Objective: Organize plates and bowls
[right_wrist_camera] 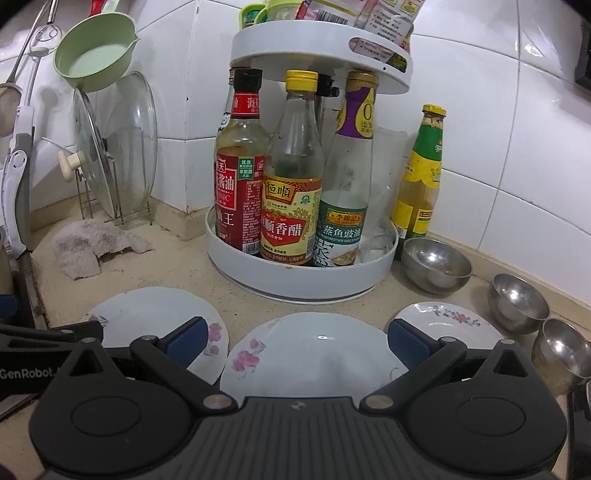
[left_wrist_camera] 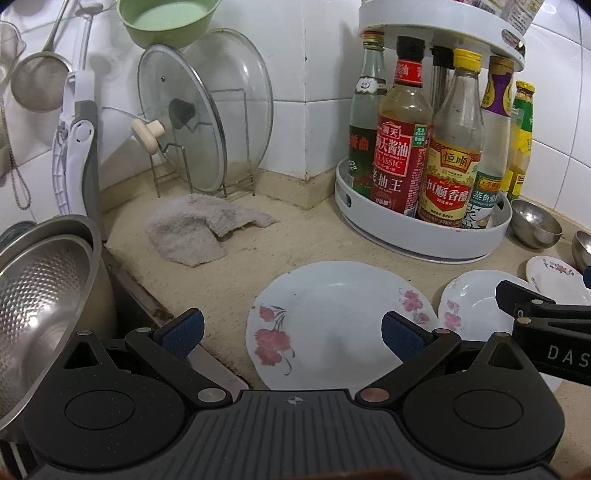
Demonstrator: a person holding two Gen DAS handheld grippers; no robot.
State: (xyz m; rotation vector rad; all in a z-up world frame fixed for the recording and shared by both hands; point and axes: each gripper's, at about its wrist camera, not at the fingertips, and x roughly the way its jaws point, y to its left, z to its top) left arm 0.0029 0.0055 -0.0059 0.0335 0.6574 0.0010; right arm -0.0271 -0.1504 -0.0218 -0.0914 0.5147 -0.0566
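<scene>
Three white flowered plates lie on the beige counter. The large left plate (left_wrist_camera: 332,321) (right_wrist_camera: 155,310) sits under my open, empty left gripper (left_wrist_camera: 291,332). The middle plate (right_wrist_camera: 317,350) (left_wrist_camera: 476,302) lies under my open, empty right gripper (right_wrist_camera: 295,339). A small plate (right_wrist_camera: 443,317) (left_wrist_camera: 550,269) lies to its right. Three small steel bowls stand at the right: one (right_wrist_camera: 436,266) (left_wrist_camera: 535,221) by the rack, one (right_wrist_camera: 517,299), one (right_wrist_camera: 561,350) nearest. The right gripper's arm (left_wrist_camera: 546,325) shows in the left wrist view.
A white two-tier turntable rack (right_wrist_camera: 295,280) (left_wrist_camera: 424,240) of sauce bottles stands behind the plates. A grey rag (left_wrist_camera: 199,229), glass lids in a wire holder (left_wrist_camera: 192,122) and a steel colander (left_wrist_camera: 40,295) in the sink are at the left. A green bowl (left_wrist_camera: 166,18) hangs above.
</scene>
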